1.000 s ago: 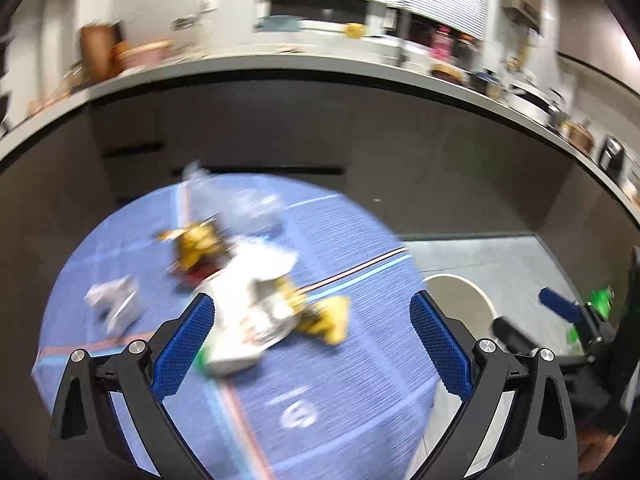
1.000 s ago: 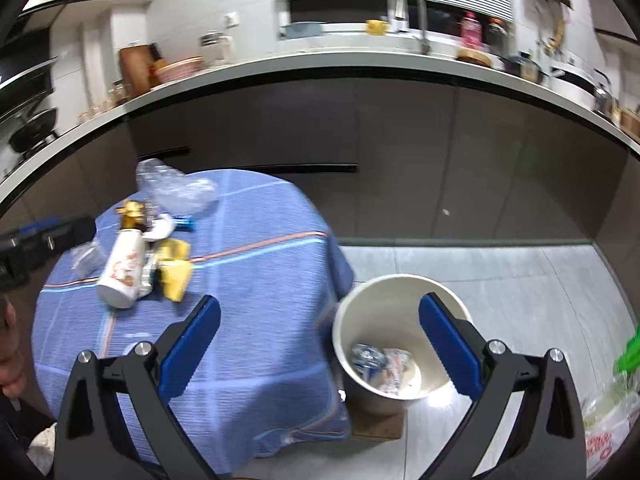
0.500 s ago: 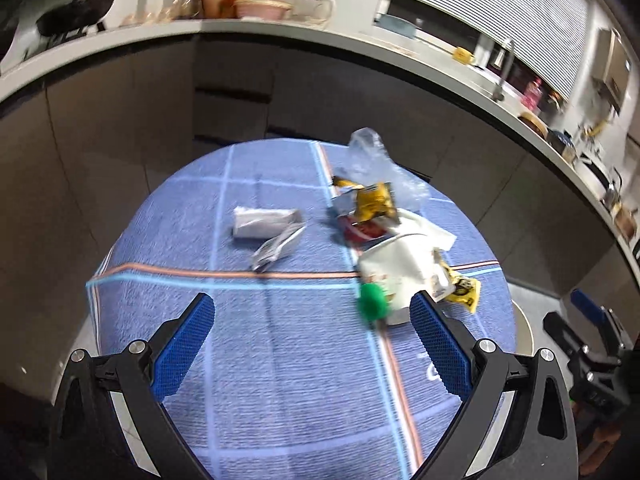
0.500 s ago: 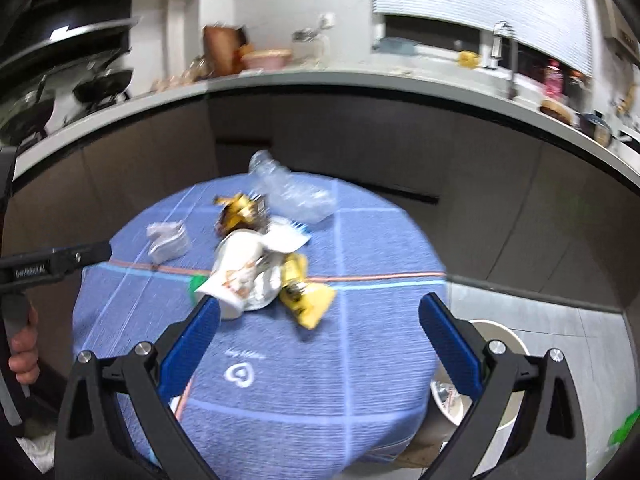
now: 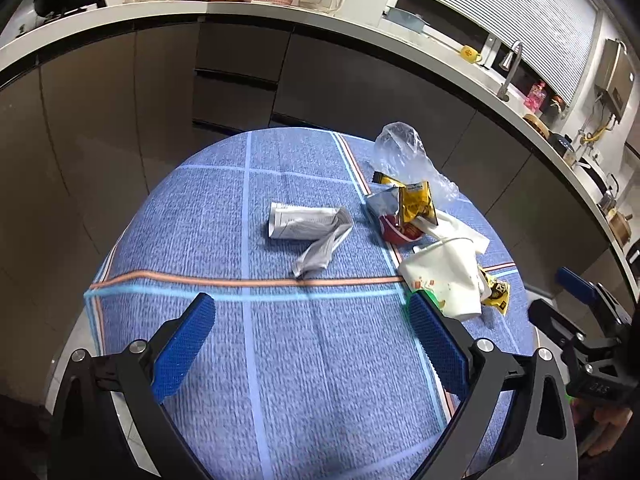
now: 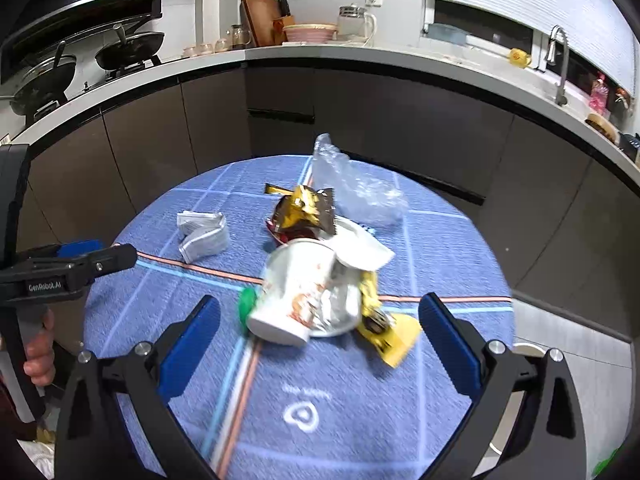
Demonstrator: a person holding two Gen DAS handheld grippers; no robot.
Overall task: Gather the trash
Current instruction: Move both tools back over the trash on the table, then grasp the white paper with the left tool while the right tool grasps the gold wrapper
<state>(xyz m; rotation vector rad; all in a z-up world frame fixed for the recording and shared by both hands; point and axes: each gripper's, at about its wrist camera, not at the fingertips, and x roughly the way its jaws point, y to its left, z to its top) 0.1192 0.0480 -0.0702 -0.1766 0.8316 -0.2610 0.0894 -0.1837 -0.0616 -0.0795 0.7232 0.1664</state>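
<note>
Trash lies on a round table with a blue checked cloth (image 5: pixel 280 380) (image 6: pixel 400 400). A tipped white paper cup (image 5: pixel 448 276) (image 6: pixel 296 292) lies by a green lid (image 6: pixel 246 308). Near it are a yellow packet (image 6: pixel 390 334), a gold snack wrapper (image 5: pixel 418 200) (image 6: pixel 304 208), a clear plastic bag (image 5: pixel 400 152) (image 6: pixel 356 188) and a crumpled silver wrapper (image 5: pixel 308 228) (image 6: pixel 202 232). My left gripper (image 5: pixel 310 336) is open and empty above the cloth, short of the silver wrapper. My right gripper (image 6: pixel 320 340) is open and empty, just before the cup.
A white bin's rim (image 6: pixel 528 350) shows on the floor right of the table. Dark cabinets under a white counter (image 5: pixel 280 16) (image 6: pixel 360 56) curve behind the table. Pans stand on a stove (image 6: pixel 80 64) at the left.
Both grippers swung left from the bin side to face the table. The right gripper came close to the cup; the left gripper now looks at the silver wrapper. Both stayed open.
</note>
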